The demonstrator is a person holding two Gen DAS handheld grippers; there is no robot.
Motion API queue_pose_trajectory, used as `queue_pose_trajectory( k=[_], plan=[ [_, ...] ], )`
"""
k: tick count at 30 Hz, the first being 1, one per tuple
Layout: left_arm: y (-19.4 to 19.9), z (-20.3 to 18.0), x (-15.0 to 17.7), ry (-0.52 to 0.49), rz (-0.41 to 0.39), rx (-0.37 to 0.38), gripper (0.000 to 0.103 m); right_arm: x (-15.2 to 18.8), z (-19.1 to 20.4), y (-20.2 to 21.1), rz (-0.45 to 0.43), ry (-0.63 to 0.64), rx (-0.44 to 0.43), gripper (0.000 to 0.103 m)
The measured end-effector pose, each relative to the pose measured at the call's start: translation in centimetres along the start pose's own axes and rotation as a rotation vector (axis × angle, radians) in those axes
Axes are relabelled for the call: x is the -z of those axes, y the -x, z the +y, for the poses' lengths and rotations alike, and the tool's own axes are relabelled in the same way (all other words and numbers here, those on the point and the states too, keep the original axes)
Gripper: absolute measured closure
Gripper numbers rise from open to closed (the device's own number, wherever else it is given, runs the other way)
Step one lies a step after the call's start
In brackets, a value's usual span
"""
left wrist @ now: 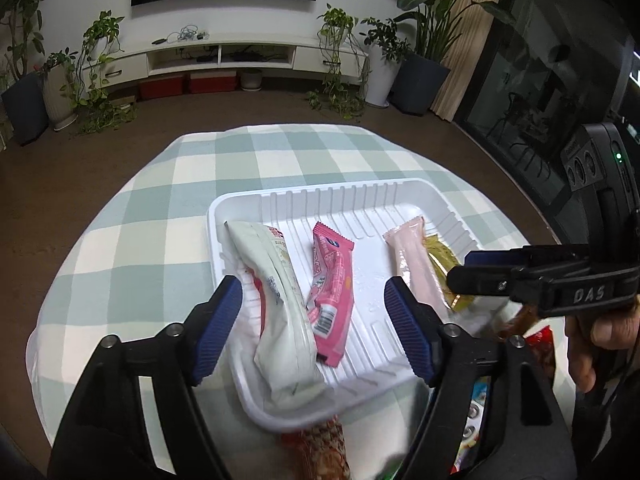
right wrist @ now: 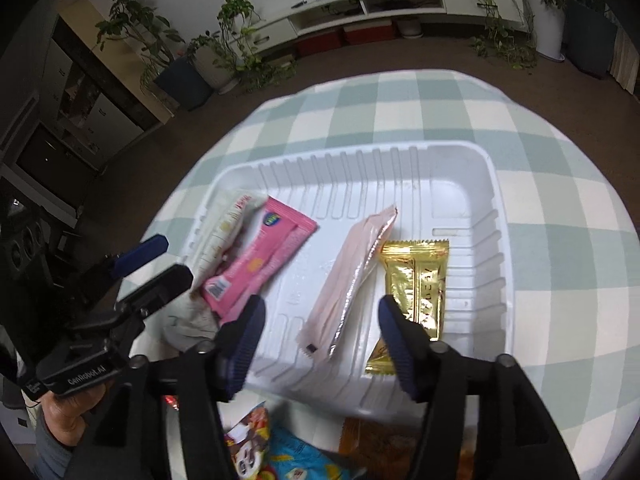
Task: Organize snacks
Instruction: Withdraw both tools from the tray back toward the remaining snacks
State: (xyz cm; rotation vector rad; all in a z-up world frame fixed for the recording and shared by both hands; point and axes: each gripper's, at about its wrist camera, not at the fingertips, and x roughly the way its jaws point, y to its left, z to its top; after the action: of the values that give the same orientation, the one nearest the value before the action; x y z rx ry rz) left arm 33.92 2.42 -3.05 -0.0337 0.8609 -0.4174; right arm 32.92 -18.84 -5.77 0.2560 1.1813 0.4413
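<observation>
Your left gripper [left wrist: 314,320]: blue pads spread wide, nothing pressed between them. Below the gap lie the white packet [left wrist: 280,308] and the pink wrapper [left wrist: 332,292], both free of the pads. The white packet runs from 11 o'clock to 6 o'clock in the left wrist view and overhangs the near rim of the white tray [left wrist: 360,196]. The pink wrapper lies just beside it on its 3 o'clock side, touching along one edge.

Your right gripper [right wrist: 322,332]: pads also wide apart, gripping nothing. The pale pink stick pack [right wrist: 352,276] lies in the gap below them, slanting toward 1 o'clock. The gold wrapper [right wrist: 416,280] lies just beside it at 3 o'clock, its lower end behind the right-hand pad.

All four snacks rest inside the tray: white and pink at the 9 o'clock end, pale pink and gold toward 3 o'clock, with bare ribbed floor between.

The tray stands on a green-and-white checked tablecloth [right wrist: 540,128]. At 6 o'clock, outside the tray's near rim, more snack packets [right wrist: 280,452] lie on the cloth, partly hidden. Your hand [right wrist: 68,412] shows at 8 o'clock in the right wrist view.
</observation>
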Motion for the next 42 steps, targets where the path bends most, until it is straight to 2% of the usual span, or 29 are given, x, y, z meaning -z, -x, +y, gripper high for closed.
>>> queue_pose_trajectory(
  k=[2,6,8,11,15,18,23,28,36,38,40,42],
  plan=[
    [1.7,0.0,0.7,0.007,-0.023,0.003,0.021,0.6,0.3,1.6,-0.015,-0.014,-0.023,0.028],
    [4.7,-0.2,2.9,0.014,-0.046,0.009,0.020,3.0,0.6,4.6,-0.048,-0.052,-0.055,0.025],
    [6.1,-0.3,4.5,0.011,-0.051,0.007,0.015,5.3,0.9,6.2,-0.073,-0.066,-0.090,0.025],
    [7.4,-0.4,7.4,0.010,-0.034,0.003,0.015,9.2,1.3,8.6,-0.131,-0.067,-0.114,0.025],
    [7.4,-0.5,11.0,0.026,0.036,-0.022,0.015,15.2,1.8,10.4,-0.185,-0.073,-0.109,0.025],
    [7.1,-0.5,12.8,0.040,0.065,-0.025,0.015,19.5,2.2,10.3,-0.173,-0.089,-0.093,0.025],
    [5.7,-1.5,13.3,-0.015,0.108,-0.064,0.015,24.3,3.5,9.3,-0.153,-0.063,-0.036,0.025],
    [4.9,-2.1,13.4,-0.053,0.137,-0.091,0.015,25.4,6.2,8.1,-0.149,0.072,0.057,0.025],
    [4.0,-1.4,12.9,-0.075,0.168,-0.127,0.015,25.7,8.2,6.4,-0.122,0.188,0.106,0.025],
    [3.8,-1.3,12.7,-0.085,0.171,-0.137,0.015,25.7,8.5,5.9,-0.102,0.220,0.126,0.029],
    [3.5,-1.3,12.5,-0.097,0.177,-0.139,0.015,25.5,8.7,5.2,-0.077,0.246,0.139,0.040],
    [3.2,-1.3,12.1,-0.112,0.182,-0.148,0.015,25.2,8.7,4.5,-0.052,0.258,0.139,0.045]
  ],
)
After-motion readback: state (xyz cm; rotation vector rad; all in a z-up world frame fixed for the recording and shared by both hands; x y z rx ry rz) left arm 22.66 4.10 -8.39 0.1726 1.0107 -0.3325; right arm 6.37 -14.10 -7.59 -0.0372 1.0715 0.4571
